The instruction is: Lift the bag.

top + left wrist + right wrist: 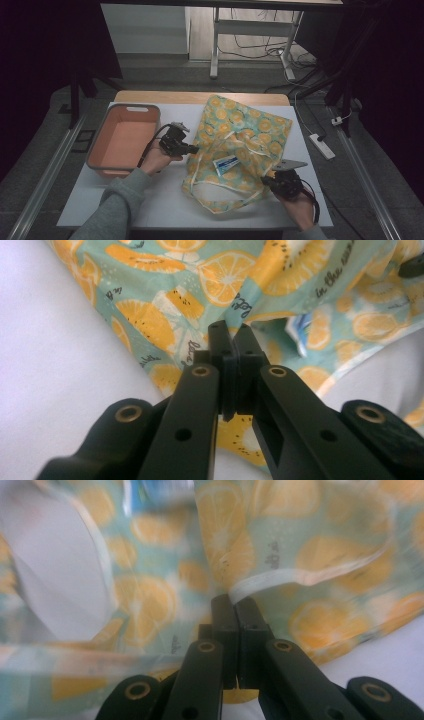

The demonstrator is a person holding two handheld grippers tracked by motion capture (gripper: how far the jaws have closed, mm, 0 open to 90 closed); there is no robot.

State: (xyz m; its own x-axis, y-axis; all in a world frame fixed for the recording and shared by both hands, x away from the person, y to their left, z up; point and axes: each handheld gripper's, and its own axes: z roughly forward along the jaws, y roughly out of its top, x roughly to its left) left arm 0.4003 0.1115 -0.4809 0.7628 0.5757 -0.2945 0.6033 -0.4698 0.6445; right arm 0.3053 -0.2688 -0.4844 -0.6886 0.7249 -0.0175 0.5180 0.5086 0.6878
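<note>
Fabric of a lemon-print tote bag (240, 145) lies rumpled across the middle of the white tabletop (165, 200), its mouth gaping toward the person, a small blue-and-white packet (226, 163) showing inside it and a white handle strap (220, 200) looping out over the near part of the table. The left gripper (192, 148) has its jaws pressed together on the bag's left edge, and the right gripper (267, 181) pinches the bag's near right edge beside the white trim (280, 580), jaws closed on the cloth. An empty pink tub (125, 140) with a grey rim stands to the left of the bag, just beyond the left hand (157, 160).
</note>
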